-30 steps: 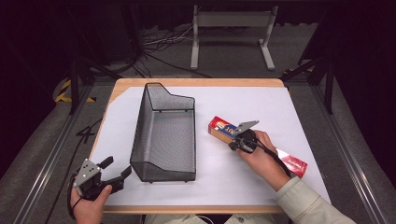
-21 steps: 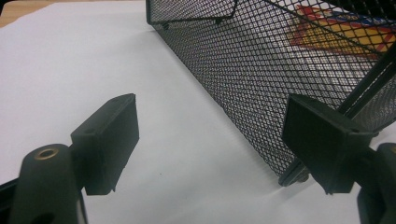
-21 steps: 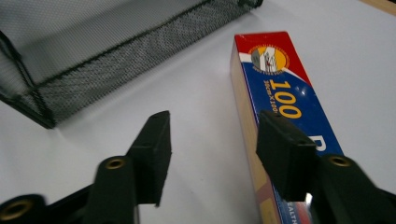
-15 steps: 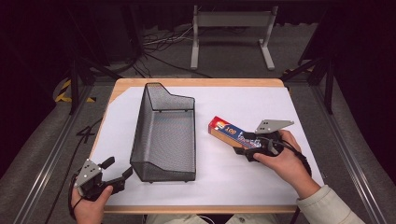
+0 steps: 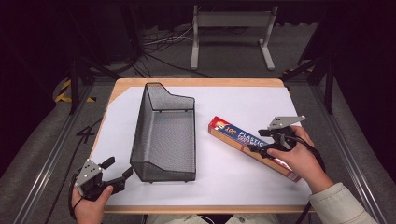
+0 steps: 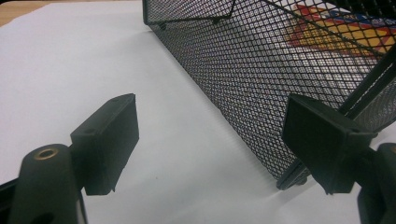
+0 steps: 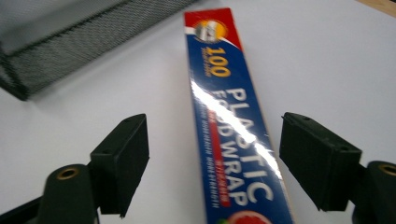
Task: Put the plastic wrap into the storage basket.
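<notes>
The right gripper (image 7: 212, 158) has just been opening its jaws; they now stand wide on either side of the plastic wrap box (image 7: 231, 140) without pressing it. That box (image 5: 252, 147) lies flat on the white tabletop (image 5: 243, 107), slanting from 10 o'clock to 4 o'clock, just beside the wire mesh basket (image 5: 163, 135) at its 3 o'clock. The left gripper (image 5: 116, 175), jaws wide and holding nothing, sits at the basket's 7 o'clock corner (image 6: 289, 179).
</notes>
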Tool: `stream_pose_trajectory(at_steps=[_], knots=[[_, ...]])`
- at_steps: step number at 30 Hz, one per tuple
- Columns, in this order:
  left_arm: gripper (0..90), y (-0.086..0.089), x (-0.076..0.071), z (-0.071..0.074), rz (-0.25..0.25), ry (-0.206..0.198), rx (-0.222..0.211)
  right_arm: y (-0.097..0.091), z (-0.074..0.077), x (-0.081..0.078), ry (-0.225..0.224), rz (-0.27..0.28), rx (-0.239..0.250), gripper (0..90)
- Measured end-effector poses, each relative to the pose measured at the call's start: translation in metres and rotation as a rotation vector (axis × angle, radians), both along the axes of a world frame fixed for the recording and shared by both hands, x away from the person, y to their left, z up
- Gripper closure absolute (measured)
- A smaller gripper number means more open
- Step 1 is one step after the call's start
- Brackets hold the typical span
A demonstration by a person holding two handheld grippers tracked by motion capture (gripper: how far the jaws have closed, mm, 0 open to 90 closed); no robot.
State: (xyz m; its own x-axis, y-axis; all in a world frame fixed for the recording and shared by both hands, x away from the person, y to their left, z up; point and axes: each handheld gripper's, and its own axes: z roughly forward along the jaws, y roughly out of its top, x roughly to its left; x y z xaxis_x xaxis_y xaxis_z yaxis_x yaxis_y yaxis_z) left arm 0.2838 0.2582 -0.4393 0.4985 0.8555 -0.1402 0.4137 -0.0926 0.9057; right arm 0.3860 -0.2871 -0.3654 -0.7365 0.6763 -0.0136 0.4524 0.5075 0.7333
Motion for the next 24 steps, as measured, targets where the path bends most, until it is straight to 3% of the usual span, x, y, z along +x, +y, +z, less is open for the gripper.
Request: stream_pose_trajectory(at_steps=[13, 16, 19, 24], knots=[[19.0, 0.001, 0.0, -0.002, -0.006, 0.007, 0.0, -0.01, -0.03, 0.017, 0.126, -0.005, -0.094, 19.3], [18.8, 0.001, 0.0, -0.002, -0.007, 0.006, 0.006, -0.006, -0.035, 0.019, 0.129, 0.0, -0.149, 18.8], [18.8, 0.001, 0.0, -0.002, -0.011, 0.006, 0.005, -0.003, -0.037, 0.02, 0.129, 0.005, -0.16, 18.8], [18.8, 0.0, 0.0, -0.001, -0.015, 0.0, 0.011, 0.002, -0.041, 0.025, 0.171, 0.025, -0.203, 22.3]])
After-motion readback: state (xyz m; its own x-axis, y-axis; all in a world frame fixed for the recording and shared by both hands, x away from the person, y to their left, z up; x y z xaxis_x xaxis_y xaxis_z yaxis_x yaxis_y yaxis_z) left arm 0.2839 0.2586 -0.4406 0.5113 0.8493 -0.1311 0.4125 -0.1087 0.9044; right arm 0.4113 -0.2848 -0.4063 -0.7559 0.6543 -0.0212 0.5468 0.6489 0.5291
